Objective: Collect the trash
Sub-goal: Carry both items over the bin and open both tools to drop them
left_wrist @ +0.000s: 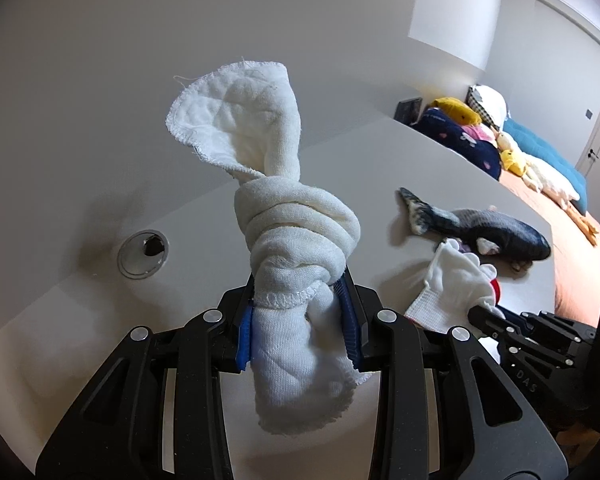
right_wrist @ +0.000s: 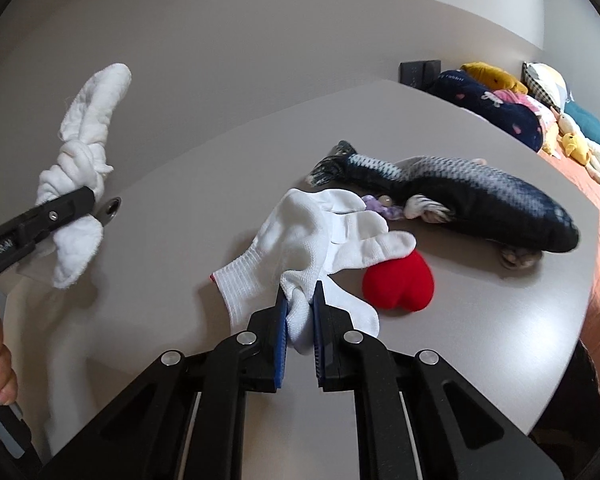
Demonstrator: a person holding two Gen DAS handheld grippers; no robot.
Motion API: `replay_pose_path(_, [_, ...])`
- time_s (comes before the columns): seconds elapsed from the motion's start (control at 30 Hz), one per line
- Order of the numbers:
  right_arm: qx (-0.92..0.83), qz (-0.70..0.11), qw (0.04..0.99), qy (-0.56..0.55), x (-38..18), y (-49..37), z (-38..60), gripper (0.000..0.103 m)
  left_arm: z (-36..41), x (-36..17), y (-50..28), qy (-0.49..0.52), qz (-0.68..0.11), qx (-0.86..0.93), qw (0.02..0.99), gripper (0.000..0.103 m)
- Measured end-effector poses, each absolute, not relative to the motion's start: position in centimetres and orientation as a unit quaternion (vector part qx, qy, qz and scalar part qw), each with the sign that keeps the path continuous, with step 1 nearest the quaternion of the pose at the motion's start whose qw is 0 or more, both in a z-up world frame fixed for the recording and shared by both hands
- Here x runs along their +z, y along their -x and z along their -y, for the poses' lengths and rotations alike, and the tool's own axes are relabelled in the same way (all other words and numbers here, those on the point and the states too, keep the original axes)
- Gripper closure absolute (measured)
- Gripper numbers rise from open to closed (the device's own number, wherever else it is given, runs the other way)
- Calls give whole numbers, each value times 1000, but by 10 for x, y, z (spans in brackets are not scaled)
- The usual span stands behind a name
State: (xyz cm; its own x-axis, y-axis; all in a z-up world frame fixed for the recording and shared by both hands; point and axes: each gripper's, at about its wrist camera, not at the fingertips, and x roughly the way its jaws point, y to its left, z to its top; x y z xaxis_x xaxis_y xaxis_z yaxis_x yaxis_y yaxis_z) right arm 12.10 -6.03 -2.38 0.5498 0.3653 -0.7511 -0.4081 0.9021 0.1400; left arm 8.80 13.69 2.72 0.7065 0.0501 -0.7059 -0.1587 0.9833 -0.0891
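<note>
My left gripper [left_wrist: 300,292] is shut on a knotted white cloth [left_wrist: 296,232] and holds it up above the grey table [left_wrist: 80,320]. In the right wrist view the cloth [right_wrist: 80,152] hangs at the left in that gripper [right_wrist: 90,198]. My right gripper [right_wrist: 300,292] is shut on a white knit glove [right_wrist: 312,236], lifted a little off the table [right_wrist: 480,340]. The glove [left_wrist: 452,288] also shows in the left wrist view, with the right gripper [left_wrist: 484,314] behind it.
A plush fish [right_wrist: 480,196], a red heart cushion [right_wrist: 400,284] and a small purple item [right_wrist: 380,206] lie on the table. A round cable grommet [left_wrist: 143,254] sits at the left. A bed with soft toys [right_wrist: 520,108] stands at the right, a wall behind.
</note>
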Motion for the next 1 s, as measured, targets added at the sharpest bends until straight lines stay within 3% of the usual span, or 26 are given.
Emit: replay_pose_path(1.0, [171, -369, 913, -27, 21, -33, 188, 91, 4, 40, -37, 9, -373, -59, 926, 68])
